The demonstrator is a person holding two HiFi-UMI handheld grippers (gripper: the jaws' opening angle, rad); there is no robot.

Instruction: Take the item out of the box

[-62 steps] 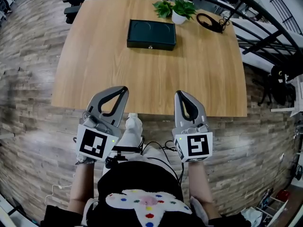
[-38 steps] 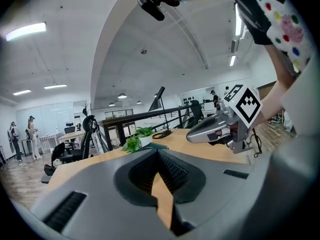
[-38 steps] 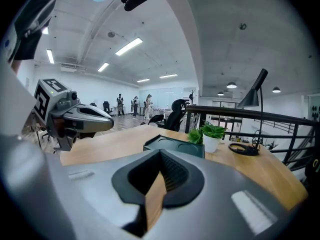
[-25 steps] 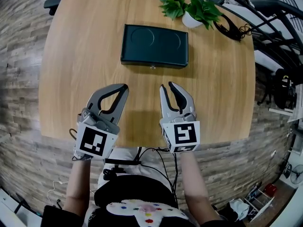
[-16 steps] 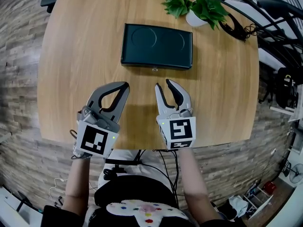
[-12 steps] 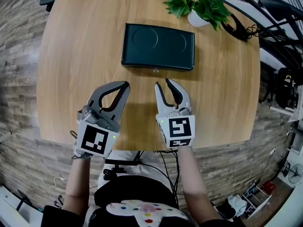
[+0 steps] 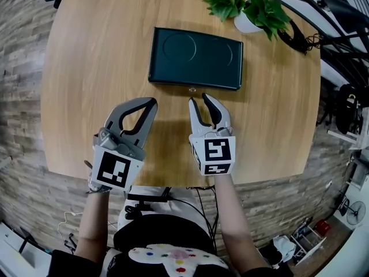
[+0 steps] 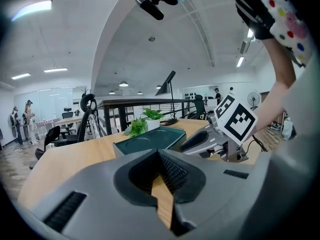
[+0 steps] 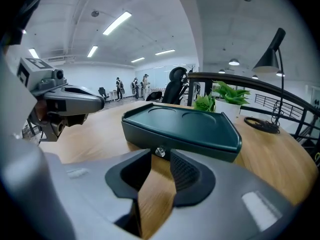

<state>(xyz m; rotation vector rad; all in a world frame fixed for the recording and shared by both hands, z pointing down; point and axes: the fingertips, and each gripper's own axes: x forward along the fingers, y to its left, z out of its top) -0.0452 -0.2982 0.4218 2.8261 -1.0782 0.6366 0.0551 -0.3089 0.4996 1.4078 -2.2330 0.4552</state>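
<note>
The right claw (image 7: pixel 200 100), grey moulded plastic with ribbed black pads, has just been opening its jaws. They stand apart with only bare wood grain between them. Just ahead of its tips lies the box (image 7: pixel 196 58), a flat dark-green rectangle with rounded corners. Its lid is shut and pressed with two shallow circles, and its small round metal clasp (image 9: pixel 160 152) faces the gap. To that claw's left, the left claw (image 7: pixel 151 103) is closed and empty over the smooth wooden desk (image 7: pixel 86 68).

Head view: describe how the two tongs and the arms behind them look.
The left tongs and right tongs are grey shells with black ribbed pads, tapering to rounded tips. Each carries a white cube printed with black square markers. The forearms are unsleeved; the person wears a black top with coloured dots. Black cables hang near the waist.
</note>
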